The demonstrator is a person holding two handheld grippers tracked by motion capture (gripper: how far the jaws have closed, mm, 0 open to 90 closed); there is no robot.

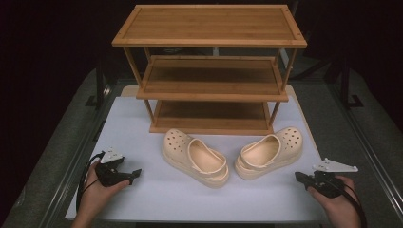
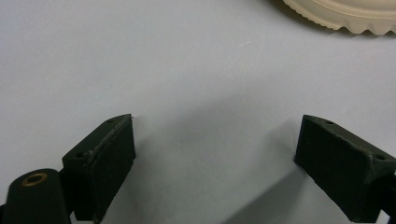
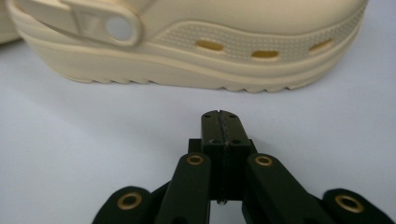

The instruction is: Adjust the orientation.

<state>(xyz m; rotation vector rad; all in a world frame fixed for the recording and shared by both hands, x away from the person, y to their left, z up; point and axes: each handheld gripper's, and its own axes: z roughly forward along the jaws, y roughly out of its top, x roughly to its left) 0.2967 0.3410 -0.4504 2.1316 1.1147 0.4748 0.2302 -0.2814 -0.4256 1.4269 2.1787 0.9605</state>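
Two clogs (image 1: 230, 156) before rack (image 1: 209, 71) — table (image 1: 157, 194) bare

Bare table (image 1: 157, 199) between each gripper and clogs; left clog (image 1: 195, 159), right clog (image 1: 270, 153) stand before shelf rack (image 1: 211, 71), fronting bottom shelf.

A: What covers the counter (image 1: 157, 199)?
B: A pale white-grey sheet, smooth and bare toward the near edge.
A: What stands on it?
B: A wooden rack (image 1: 211, 71) with three shelves, at the far side.
A: Anything else?
B: Two cream clogs just before it: left clog (image 1: 195, 158) and right clog (image 1: 270, 153), heels nearly touching, toes pointing outward toward the rack.
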